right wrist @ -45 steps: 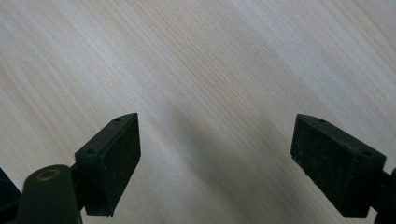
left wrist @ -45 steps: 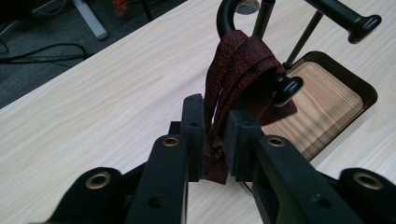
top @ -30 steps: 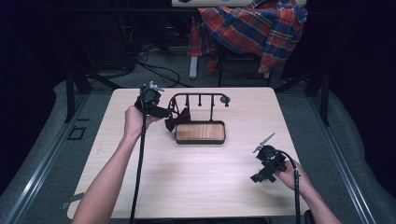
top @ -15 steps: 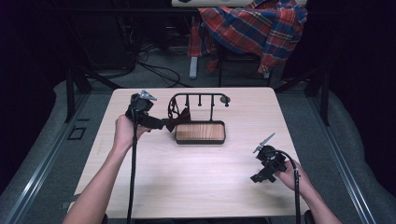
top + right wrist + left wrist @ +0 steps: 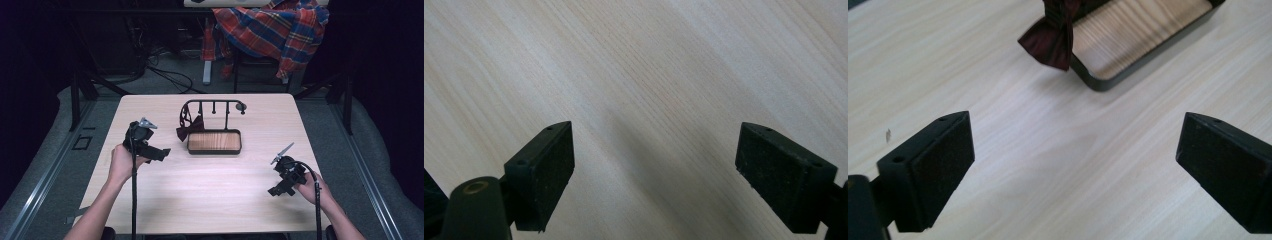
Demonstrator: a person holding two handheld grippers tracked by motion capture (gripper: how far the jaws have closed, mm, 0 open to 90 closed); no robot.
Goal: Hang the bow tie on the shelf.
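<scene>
A dark red bow tie [image 5: 190, 128] hangs from the left end of a black rack [image 5: 214, 103] that rises over a small wooden tray [image 5: 214, 141] with a black rim at the table's middle. In the left gripper view the bow tie [image 5: 1052, 36] droops over the tray's corner [image 5: 1097, 81]. My left gripper [image 5: 161, 153] is held open above the table left of the tray, with nothing between its jaws [image 5: 1073, 165]. My right gripper [image 5: 276, 190] rests low at the table's right front, open over bare wood [image 5: 654, 170].
The light wooden table [image 5: 215, 200] has open surface in front of the tray and between the two grippers. Behind the table a plaid cloth [image 5: 272, 30] drapes over a chair. Cables [image 5: 165, 75] lie on the floor beyond the far edge.
My left gripper has pulled back from the rack's left end toward the near left of the table, leaving the bow tie hanging there. The right gripper has stayed put.
</scene>
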